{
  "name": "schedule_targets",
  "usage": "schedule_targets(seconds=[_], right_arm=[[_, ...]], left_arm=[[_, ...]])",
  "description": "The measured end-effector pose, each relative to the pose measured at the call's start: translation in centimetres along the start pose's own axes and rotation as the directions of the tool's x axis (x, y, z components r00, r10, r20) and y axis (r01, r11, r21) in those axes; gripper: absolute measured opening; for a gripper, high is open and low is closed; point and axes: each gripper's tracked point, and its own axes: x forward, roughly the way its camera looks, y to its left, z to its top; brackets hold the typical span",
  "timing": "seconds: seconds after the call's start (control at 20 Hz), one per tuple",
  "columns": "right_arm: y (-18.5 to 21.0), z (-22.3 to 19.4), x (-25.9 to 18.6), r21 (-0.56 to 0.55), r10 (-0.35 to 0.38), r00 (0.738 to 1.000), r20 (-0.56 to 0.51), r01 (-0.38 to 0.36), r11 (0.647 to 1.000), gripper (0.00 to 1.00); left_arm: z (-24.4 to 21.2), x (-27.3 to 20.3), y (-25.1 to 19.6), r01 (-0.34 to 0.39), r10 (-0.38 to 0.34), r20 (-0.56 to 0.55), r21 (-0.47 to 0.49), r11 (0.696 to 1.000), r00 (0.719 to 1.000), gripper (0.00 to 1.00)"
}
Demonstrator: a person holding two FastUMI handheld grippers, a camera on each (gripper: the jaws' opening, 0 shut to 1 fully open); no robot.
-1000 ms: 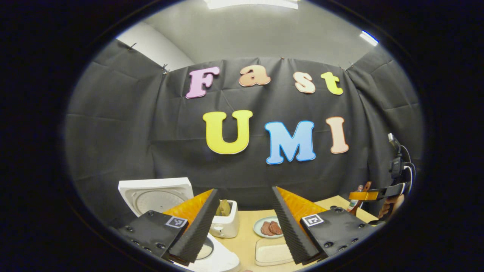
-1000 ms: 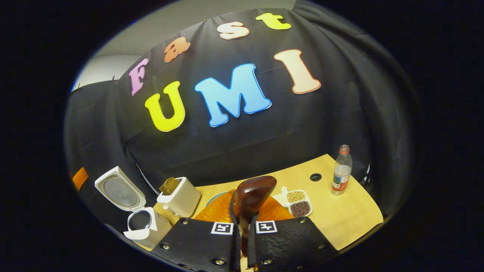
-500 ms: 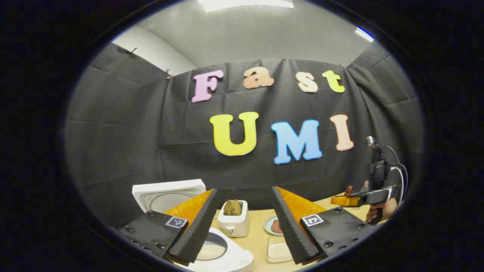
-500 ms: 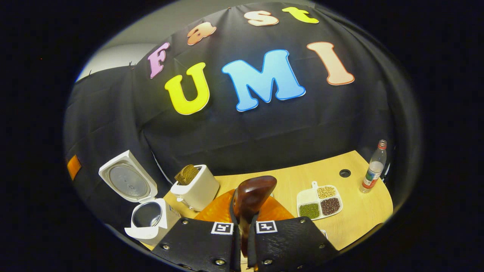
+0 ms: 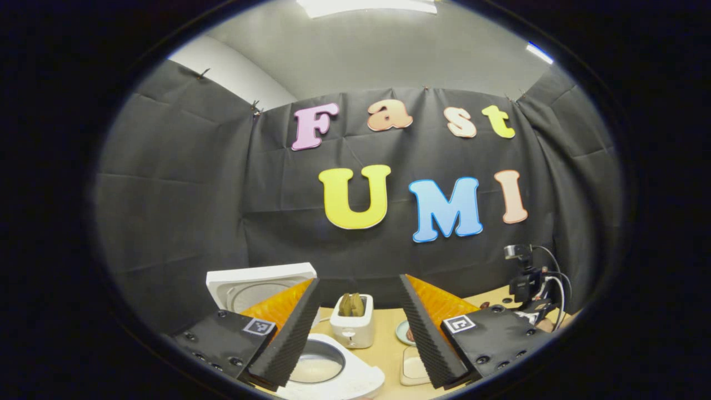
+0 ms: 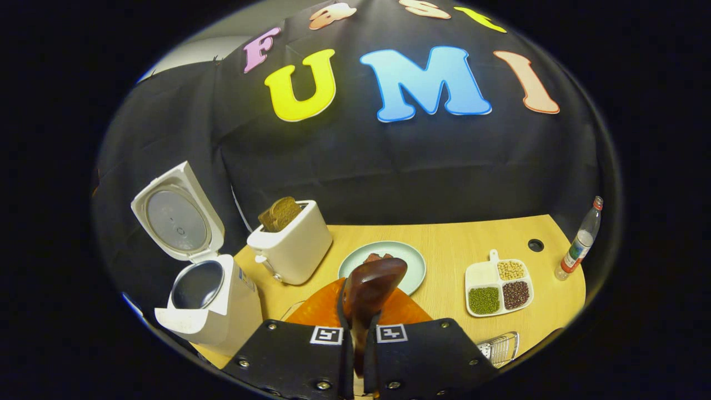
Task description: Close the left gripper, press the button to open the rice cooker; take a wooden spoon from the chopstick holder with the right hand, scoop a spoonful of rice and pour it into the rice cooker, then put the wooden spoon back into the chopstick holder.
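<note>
Right gripper view: right hand-held gripper clenched on wooden spoon above table; left hand-held gripper released.

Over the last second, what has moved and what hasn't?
The right claw tipped down toward the table, bringing the plate into view, still shut on the wooden spoon. The left claw stays open; the rice cooker lid stays up.

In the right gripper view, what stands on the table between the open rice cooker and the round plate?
The white toaster with bread in its slot stands between the rice cooker and the plate, as the right gripper view shows.
</note>
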Motion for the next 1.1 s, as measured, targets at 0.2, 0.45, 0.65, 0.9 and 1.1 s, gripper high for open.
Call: schedule_targets(seconds=[0.2,0.45,0.65,0.9,1.1], right_arm=[[-0.2,-2.3,2.4,-0.126,-0.050,0.998,-0.041,0.044,0.991,0.07],[0.4,-4.4,4.4,-0.210,-0.082,0.993,-0.084,0.063,0.976,0.08],[3.0,-5.8,5.0,-0.156,-0.043,0.992,-0.120,0.024,0.988,0.08],[4.9,-6.3,5.3,0.075,0.035,0.991,-0.132,-0.025,0.997,0.08],[2.7,-6.4,5.0,0.470,0.095,0.989,-0.116,-0.029,0.882,0.08]], left_arm=[[-0.9,-0.5,1.6,-0.031,0.030,-0.016,-0.013,0.999,0.999,0.89],[-2.1,-0.8,3.2,-0.056,0.056,-0.046,-0.008,0.998,0.997,0.89],[-2.5,-0.9,4.4,-0.072,0.072,-0.058,0.011,0.997,0.996,0.90],[-2.6,-1.1,5.4,-0.087,0.088,-0.065,0.011,0.996,0.994,0.98],[-2.4,-1.0,5.1,-0.083,0.084,-0.064,0.014,0.996,0.994,0.96]])
